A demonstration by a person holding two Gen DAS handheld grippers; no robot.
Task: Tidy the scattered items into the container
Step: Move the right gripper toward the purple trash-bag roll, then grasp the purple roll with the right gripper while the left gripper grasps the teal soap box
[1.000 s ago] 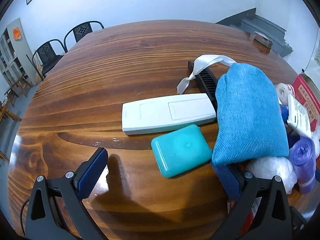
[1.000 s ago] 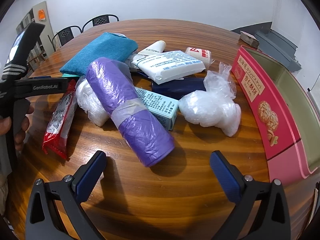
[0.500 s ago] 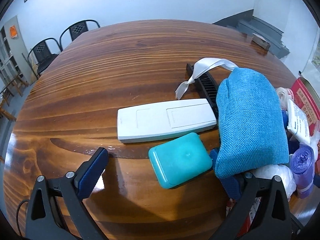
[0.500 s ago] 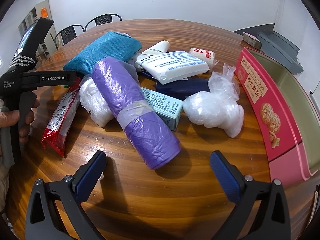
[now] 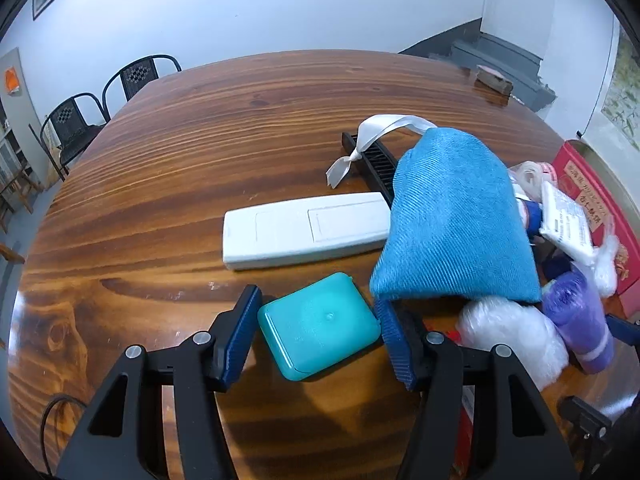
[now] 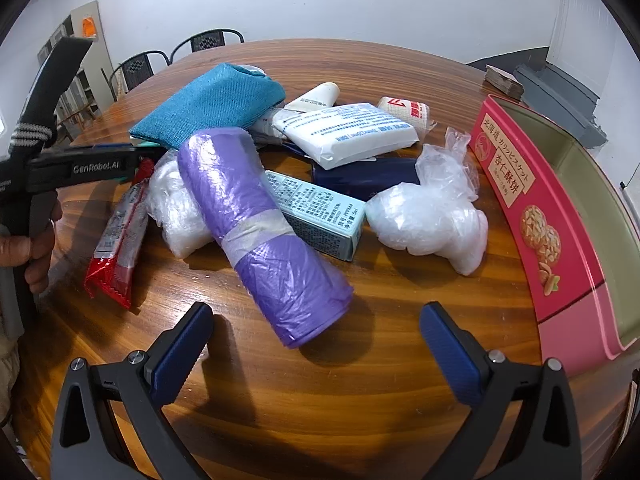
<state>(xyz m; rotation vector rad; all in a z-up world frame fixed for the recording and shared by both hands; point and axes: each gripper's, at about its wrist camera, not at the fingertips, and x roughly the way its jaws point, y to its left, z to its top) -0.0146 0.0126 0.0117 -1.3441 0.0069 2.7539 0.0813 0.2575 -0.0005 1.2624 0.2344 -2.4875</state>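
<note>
Left wrist view: the left gripper (image 5: 318,320) has just been closing, and its two blue pads now sit at either side of a teal plastic case (image 5: 319,326) lying flat on the wooden table (image 5: 168,168). The left pad touches the case's edge and the right pad meets its far corner — the case is pinched between them. Just beyond lies a white remote (image 5: 306,230), face down. A folded blue cloth (image 5: 454,220) overlaps the remote's right end and covers part of a black comb (image 5: 370,160) tied with a white ribbon (image 5: 374,136).

Right wrist view: the right gripper (image 6: 316,340) hovers above the table with its jaws spread wide and nothing between them. Just ahead lies a purple roll of bags (image 6: 260,232), resting across a pale blue carton (image 6: 320,216) and a bundle of clear plastic. A second clear plastic bundle (image 6: 428,220) sits to the right. The container — a pink biscuit tin (image 6: 532,232) — stands open at the right edge, near the pile, nothing visible inside it. A person's hand (image 6: 32,256) grips the other tool at far left.
</note>
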